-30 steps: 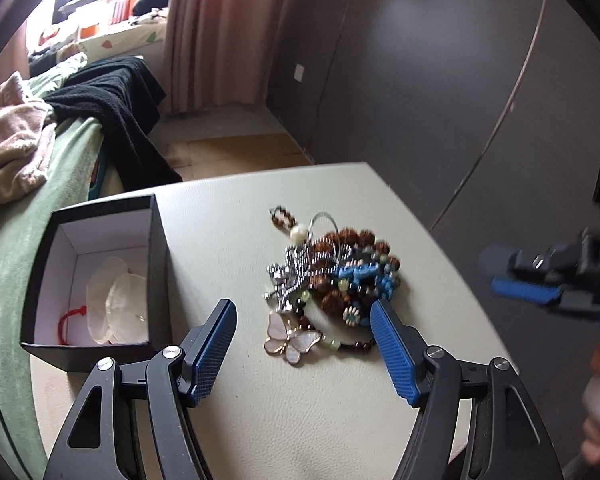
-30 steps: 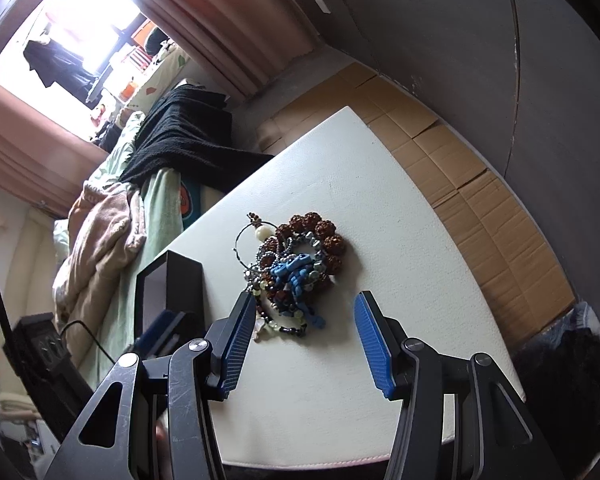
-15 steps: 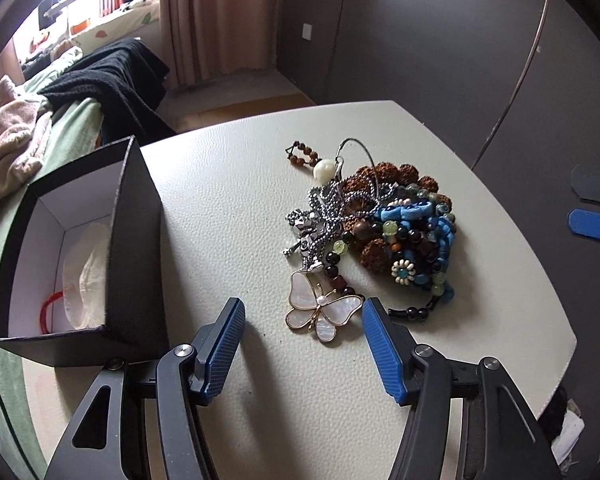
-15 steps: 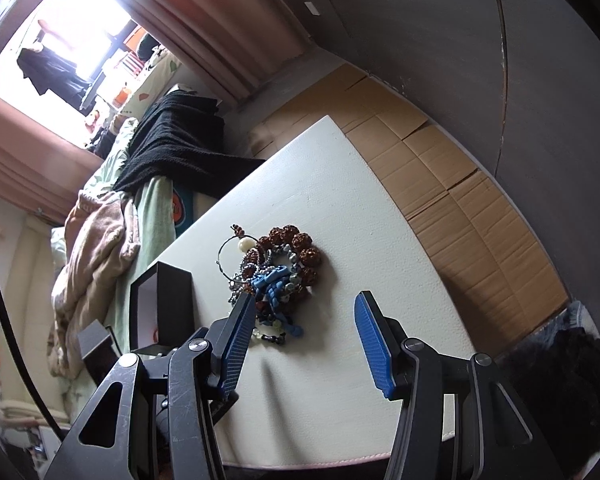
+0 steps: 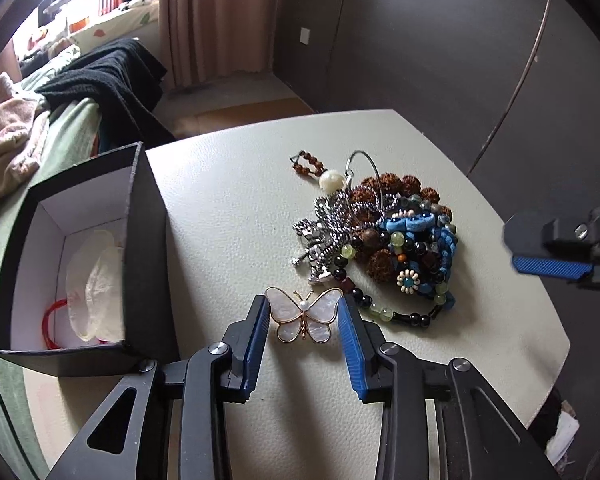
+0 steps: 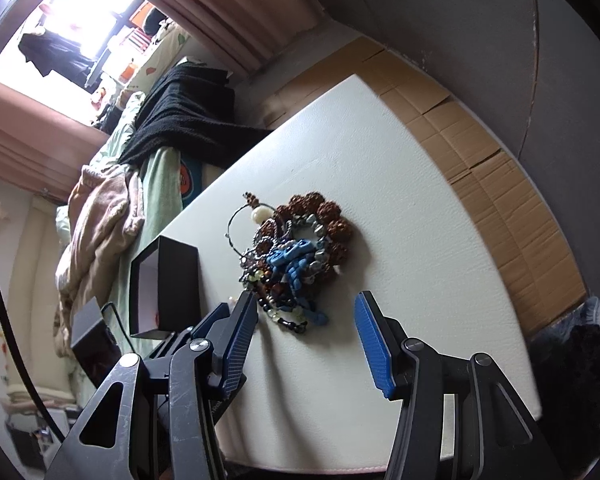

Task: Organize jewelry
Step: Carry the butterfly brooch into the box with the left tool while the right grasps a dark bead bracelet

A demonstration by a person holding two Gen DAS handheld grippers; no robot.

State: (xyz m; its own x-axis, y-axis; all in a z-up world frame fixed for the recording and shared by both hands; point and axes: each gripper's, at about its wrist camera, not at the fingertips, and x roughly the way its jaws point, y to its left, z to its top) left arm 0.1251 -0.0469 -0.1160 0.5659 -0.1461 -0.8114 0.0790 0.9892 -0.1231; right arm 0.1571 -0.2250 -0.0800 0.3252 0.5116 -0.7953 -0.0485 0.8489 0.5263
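A pearly butterfly brooch (image 5: 303, 315) lies on the white table, and my left gripper (image 5: 304, 312) has closed its blue pads against both wings. Just beyond it is a tangled pile of bracelets and chains (image 5: 384, 236), brown, blue, green and silver; the pile also shows in the right wrist view (image 6: 296, 256). An open black box (image 5: 76, 264) with a white lining stands to the left, holding tissue and a red cord; it also shows in the right wrist view (image 6: 166, 288). My right gripper (image 6: 304, 320) is open and empty above the table, near the pile.
The white table (image 5: 236, 184) has a rounded edge at the right and front. A bed with a green cover, a pink blanket and a black garment (image 5: 112, 76) lies left of it. Cardboard sheets (image 6: 500, 184) cover the floor beyond the table.
My left gripper moved forward and closed its pads onto the butterfly brooch. My right gripper shifted a little and stayed open.
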